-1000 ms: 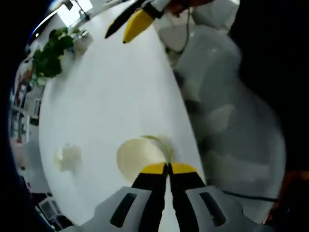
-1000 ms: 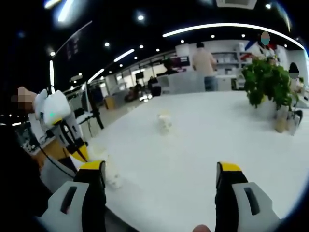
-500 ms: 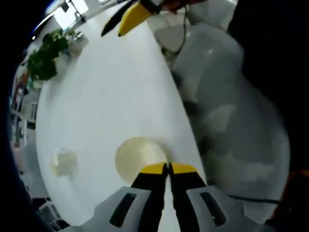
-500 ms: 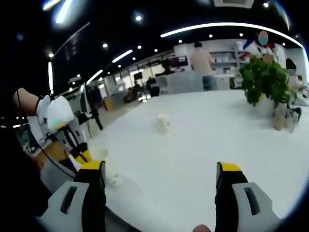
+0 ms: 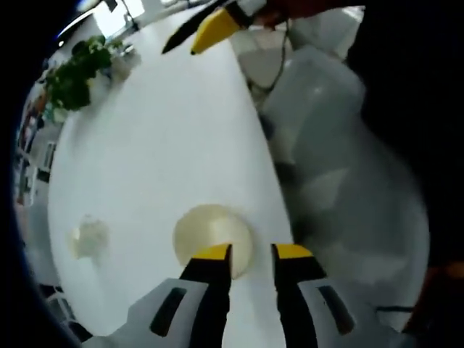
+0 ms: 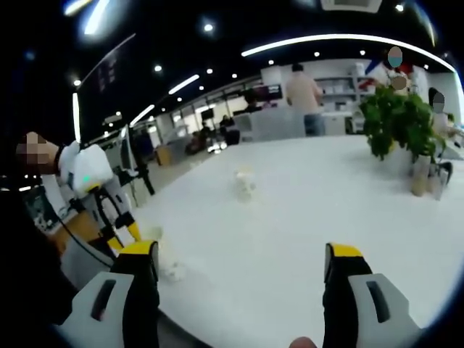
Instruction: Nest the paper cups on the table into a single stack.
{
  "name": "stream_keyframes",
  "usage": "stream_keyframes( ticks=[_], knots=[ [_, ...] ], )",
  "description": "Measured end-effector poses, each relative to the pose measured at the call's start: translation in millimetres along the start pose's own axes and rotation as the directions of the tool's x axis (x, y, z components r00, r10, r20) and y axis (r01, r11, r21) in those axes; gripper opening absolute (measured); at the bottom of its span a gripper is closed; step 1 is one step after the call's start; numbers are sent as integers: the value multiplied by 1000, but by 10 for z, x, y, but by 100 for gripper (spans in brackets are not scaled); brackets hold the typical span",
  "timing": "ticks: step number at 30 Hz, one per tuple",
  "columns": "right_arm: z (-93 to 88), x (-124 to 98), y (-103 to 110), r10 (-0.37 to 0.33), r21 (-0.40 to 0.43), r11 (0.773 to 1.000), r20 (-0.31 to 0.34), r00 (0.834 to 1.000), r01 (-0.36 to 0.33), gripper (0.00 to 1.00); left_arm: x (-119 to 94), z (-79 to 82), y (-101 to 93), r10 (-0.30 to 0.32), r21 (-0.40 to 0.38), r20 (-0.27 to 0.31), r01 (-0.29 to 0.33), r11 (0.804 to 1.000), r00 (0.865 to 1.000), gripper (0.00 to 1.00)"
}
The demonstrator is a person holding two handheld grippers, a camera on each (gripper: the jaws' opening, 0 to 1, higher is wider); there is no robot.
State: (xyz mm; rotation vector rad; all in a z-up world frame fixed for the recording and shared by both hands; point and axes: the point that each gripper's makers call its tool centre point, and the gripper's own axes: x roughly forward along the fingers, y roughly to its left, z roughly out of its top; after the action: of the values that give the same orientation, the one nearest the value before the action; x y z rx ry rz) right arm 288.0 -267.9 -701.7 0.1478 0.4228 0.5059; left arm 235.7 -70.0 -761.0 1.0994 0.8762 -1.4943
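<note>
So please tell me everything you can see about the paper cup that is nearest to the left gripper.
The paper cup stands upright near the edge of the white table, seen from above: a round rim and a pale cream inside that looks empty. It seems plain paper, blurred. The left gripper is over its near rim with jaws slightly apart; one yellow tip overlaps the rim, but whether they touch it is unclear. A second cup sits apart from it.

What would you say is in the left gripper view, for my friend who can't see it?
The left gripper, jaws slightly apart, hangs over the open mouth of a paper cup near the edge of a white table. Another cup sits further off, a potted plant stands at the far end, and the right gripper pokes in.
</note>
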Motion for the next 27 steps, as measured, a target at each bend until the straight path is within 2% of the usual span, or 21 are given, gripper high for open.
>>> stream_keyframes(
  ticks=[4,10,14,16,19,21,24,26,27],
  knots=[
    [7,4,12,2,-4,1000,0,1000,-2,93,-24,3,-2,4,-23,10,-4,1000,1000,22],
    [-12,15,40,8,-5,1000,-6,1000,-8,93,-85,30,13,24,-80,59,-19,997,998,23],
    [-5,28,59,12,-8,1000,-8,1000,-12,93,-102,-29,17,33,-115,69,-25,993,997,24],
    [-1,38,68,15,-8,1000,-9,1000,-15,93,-128,-37,15,44,-142,94,-30,989,995,25],
    [11,50,88,21,-12,1000,-10,1000,-21,93,-183,-25,18,62,-211,141,-32,977,988,26],
    [9,58,103,27,-14,1000,-13,1000,-27,93,-223,3,25,78,-254,190,-28,967,979,28],
    [8,70,115,34,-23,999,-18,999,-35,93,-264,-15,35,99,-304,228,-26,952,969,29],
    [10,80,124,39,-25,999,-22,999,-39,93,-306,-32,63,125,-351,251,-30,936,960,32],
    [16,83,124,40,-25,999,-22,999,-41,93,-342,-33,100,152,-372,270,-43,927,951,33]
  ],
)
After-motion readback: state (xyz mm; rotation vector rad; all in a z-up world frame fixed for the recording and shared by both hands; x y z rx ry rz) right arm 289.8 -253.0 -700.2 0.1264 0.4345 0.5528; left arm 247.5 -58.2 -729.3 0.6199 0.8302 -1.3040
